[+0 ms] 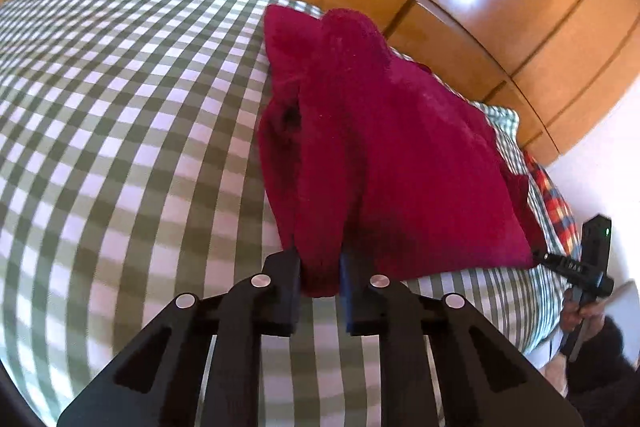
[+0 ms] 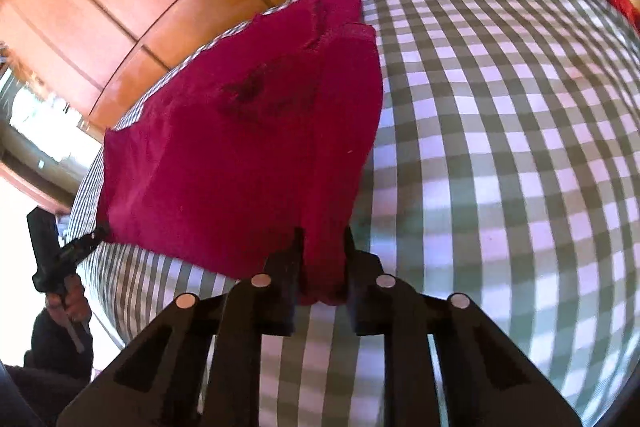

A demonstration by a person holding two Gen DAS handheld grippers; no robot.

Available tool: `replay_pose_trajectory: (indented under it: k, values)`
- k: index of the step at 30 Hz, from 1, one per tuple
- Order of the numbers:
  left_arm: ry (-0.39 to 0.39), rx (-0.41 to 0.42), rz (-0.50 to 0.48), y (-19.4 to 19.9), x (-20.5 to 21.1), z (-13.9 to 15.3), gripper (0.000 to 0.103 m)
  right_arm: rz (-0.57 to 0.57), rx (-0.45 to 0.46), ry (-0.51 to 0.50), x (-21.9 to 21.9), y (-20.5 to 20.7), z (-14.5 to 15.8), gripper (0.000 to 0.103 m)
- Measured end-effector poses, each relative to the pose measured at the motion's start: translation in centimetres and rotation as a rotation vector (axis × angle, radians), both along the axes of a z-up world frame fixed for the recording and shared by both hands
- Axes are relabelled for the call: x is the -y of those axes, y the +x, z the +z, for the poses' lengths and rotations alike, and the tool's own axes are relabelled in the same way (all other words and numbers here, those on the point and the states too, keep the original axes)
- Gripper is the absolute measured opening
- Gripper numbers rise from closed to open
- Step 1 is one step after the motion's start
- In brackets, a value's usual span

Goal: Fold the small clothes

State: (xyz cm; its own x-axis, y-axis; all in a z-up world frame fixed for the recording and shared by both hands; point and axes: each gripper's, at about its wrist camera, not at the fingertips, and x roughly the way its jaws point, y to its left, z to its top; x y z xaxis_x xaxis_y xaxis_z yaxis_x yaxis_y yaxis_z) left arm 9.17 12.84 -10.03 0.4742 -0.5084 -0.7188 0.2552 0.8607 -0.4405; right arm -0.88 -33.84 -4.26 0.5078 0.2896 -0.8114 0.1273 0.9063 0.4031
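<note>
With the left gripper point(image 1: 320, 267) and right gripper point(image 2: 322, 263) each clenched on a near corner of the crimson garment point(image 1: 384, 155) above the checked bedcover point(image 1: 120, 147), folding looks barely begun

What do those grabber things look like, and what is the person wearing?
Each is a black plastic two-finger gripper: the left gripper and the right gripper have flat angular arms with cut-out slots and round silver pins at the joints. The left one's right finger looks dark blue. From the side, the right gripper shows a black handle, a small green light and pale lettering. The person wears a dark sleeve.
</note>
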Motion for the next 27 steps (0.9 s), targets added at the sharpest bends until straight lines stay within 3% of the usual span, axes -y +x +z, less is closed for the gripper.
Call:
replay_pose_trajectory:
  k: [5,9,10,12,13,14,19,22,25,26,27]
  values:
    - [-0.016,-0.031,-0.049,-5.0,-1.5,-0.5,0.014,0.121,-0.060,-0.053,-0.3,-6.3,0.4,0.014]
    - [-0.064,-0.062,-0.061,-9.0,-2.6,-0.4,0.015,0.155,-0.100,-0.069,-0.5,-9.8,0.4,0.015]
    - [-0.080,-0.069,-0.052,-9.8,-3.0,-0.3,0.016,0.150,-0.099,-0.087,-0.5,-10.2,0.5,0.019]
    - [-0.095,-0.063,-0.028,-9.9,-3.6,0.2,0.021,0.101,-0.065,-0.087,0.4,-9.7,1.3,0.038]
    - [-0.114,-0.049,-0.012,-9.6,-4.1,0.7,0.022,0.077,-0.049,-0.090,0.9,-9.4,1.6,0.054]
    - [-0.124,-0.041,0.001,-9.2,-4.4,1.1,0.024,0.045,-0.028,-0.107,1.4,-8.7,2.0,0.062]
    - [-0.154,0.012,0.064,-5.9,-5.2,2.7,0.043,-0.021,0.027,-0.150,2.5,-4.7,2.5,0.063]
    - [-0.170,0.037,0.054,-3.8,-4.1,3.6,0.057,-0.019,0.018,-0.176,1.7,-2.1,1.7,0.055]
    - [-0.178,0.022,0.034,-1.6,-2.6,3.4,0.058,0.006,-0.003,-0.223,1.1,-1.7,1.0,0.021]
    - [-0.168,0.014,0.029,-0.9,-1.9,3.1,0.057,0.017,0.003,-0.237,0.9,-1.9,0.9,0.012]
    - [-0.156,0.008,0.022,-0.6,-1.5,2.9,0.039,0.023,0.011,-0.251,0.6,-2.0,1.0,0.010]
